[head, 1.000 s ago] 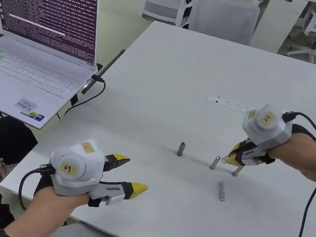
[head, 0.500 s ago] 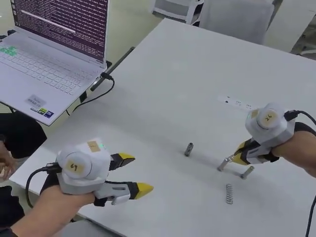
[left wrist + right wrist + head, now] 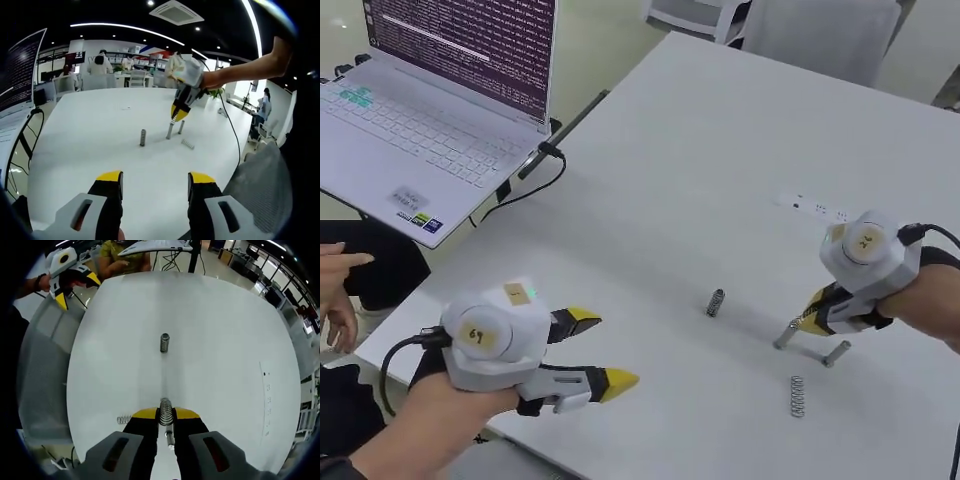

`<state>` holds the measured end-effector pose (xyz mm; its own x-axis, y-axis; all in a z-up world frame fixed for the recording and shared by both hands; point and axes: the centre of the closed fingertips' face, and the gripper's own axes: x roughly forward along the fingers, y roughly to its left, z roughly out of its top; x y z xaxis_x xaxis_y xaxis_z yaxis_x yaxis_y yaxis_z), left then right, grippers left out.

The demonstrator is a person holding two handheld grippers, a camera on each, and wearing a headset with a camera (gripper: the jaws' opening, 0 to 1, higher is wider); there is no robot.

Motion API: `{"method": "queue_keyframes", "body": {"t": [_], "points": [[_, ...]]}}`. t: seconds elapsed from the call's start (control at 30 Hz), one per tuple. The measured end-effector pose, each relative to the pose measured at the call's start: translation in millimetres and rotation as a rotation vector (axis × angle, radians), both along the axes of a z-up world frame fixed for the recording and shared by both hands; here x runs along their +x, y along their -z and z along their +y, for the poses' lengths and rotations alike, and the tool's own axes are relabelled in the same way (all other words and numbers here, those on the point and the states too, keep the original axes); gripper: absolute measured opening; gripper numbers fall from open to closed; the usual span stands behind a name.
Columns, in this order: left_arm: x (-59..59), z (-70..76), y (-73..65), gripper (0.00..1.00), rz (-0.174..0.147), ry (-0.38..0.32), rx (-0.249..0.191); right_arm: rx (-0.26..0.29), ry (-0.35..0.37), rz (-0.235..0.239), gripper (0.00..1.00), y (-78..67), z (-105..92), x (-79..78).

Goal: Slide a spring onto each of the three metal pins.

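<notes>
White worktop (image 3: 650,200). On it: pin with spring fitted (image 3: 716,302); second pin (image 3: 783,338); third pin (image 3: 836,352); loose spring (image 3: 797,396), lying flat; white strip (image 3: 810,209), well apart from these.

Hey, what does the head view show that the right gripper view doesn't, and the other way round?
Head view's own: the open silver laptop with lines of text on its screen, and a bare metal pin on the table beside the right claw. Right gripper view's own: a close look at the coiled steel spring pinched between that claw's yellow tips, over another metal pin. Shared: the white table, the upright pin wearing a spring, the loose spring lying flat, and the open left claw.
</notes>
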<state>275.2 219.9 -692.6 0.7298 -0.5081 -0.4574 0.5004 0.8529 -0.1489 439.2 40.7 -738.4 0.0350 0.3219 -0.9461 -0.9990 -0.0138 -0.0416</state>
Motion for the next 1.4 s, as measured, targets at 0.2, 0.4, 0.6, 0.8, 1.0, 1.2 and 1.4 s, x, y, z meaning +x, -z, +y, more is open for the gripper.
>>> {"method": "queue_keyframes", "body": {"t": [0.2,0.4,0.6,0.8,1.0,1.2,1.4], "points": [[0.1,0.6,-0.5,0.47,0.0,-0.004,-0.002,-0.016,-0.017,0.0,0.08,2.7,-0.1,-0.5],[-0.1,1.5,-0.3,0.47,-0.001,-0.009,-0.005,-0.029,-0.032,-0.003,0.08,5.1,0.2,-1.3],[-0.1,1.4,-1.0,0.46,-0.003,-0.008,-0.005,-0.048,-0.05,-0.01,0.08,7.9,0.4,-2.6],[-0.8,1.2,-0.1,0.46,-0.001,-0.008,-0.007,-0.058,-0.059,-0.011,0.08,10.2,-0.4,-3.2],[-0.9,0.8,-1.4,0.46,-0.003,-0.005,-0.006,-0.056,-0.055,-0.009,0.08,9.4,0.2,-5.0],[-1.1,0.1,-0.4,0.46,-0.003,-0.002,-0.005,-0.06,-0.056,-0.004,0.08,9.3,1.3,-5.6],[-1.1,0.2,0.0,0.46,-0.002,0.0,-0.006,-0.09,-0.089,-0.014,0.08,10.7,-0.7,-5.5]]}}
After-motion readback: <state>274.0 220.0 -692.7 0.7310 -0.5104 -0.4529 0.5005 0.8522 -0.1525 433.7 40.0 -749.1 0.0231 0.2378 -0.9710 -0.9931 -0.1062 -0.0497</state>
